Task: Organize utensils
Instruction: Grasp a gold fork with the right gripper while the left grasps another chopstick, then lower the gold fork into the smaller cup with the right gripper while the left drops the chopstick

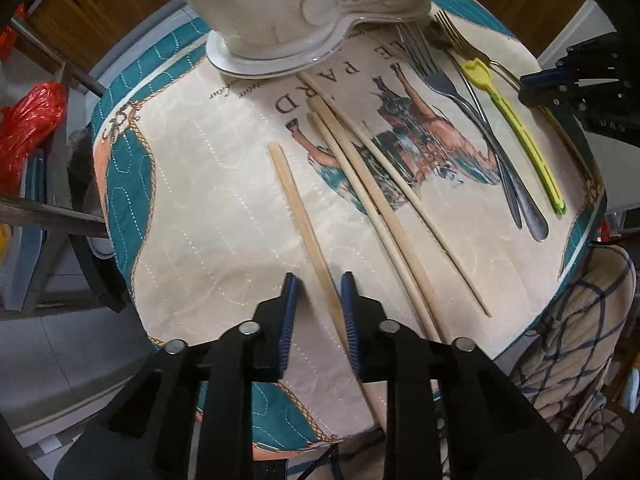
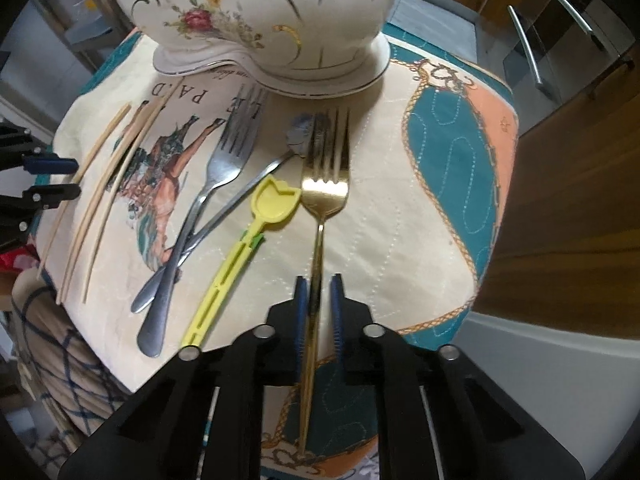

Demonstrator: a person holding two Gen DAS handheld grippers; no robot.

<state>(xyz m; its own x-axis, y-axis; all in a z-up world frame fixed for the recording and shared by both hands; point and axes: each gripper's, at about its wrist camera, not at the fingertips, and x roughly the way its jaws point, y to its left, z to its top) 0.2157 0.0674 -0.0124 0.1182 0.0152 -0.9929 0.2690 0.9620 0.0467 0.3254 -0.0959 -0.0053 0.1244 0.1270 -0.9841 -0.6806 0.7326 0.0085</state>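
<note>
The left wrist view looks down on a quilted cloth [image 1: 208,208] with a horse print, spread over a small table. The left gripper [image 1: 319,294] stands over one wooden chopstick [image 1: 298,204] that lies apart from the others; its blue pads are on both sides of the stick, with a visible gap on the left, so they are not pressing it. Three more chopsticks [image 1: 374,200] lie together just to the right, crossing a little. Farther right are two steel utensils [image 1: 480,128], a yellow plastic spoon [image 1: 516,128] and, at the edge, the right gripper [image 1: 532,88]. A white ceramic vessel [image 1: 280,12] with painted flowers stands at the far side of the cloth. In the right wrist view, the right gripper [image 2: 319,300] has its two blue pads drawn close around the thin handle of a gold fork [image 2: 325,176], which lies flat on the cloth with its tines toward the vessel; the jaws are closed on it. The yellow spoon [image 2: 244,248] lies just beside the fork on the left, then a steel fork [image 2: 224,168] crossed with another steel piece [image 2: 208,228].
</note>
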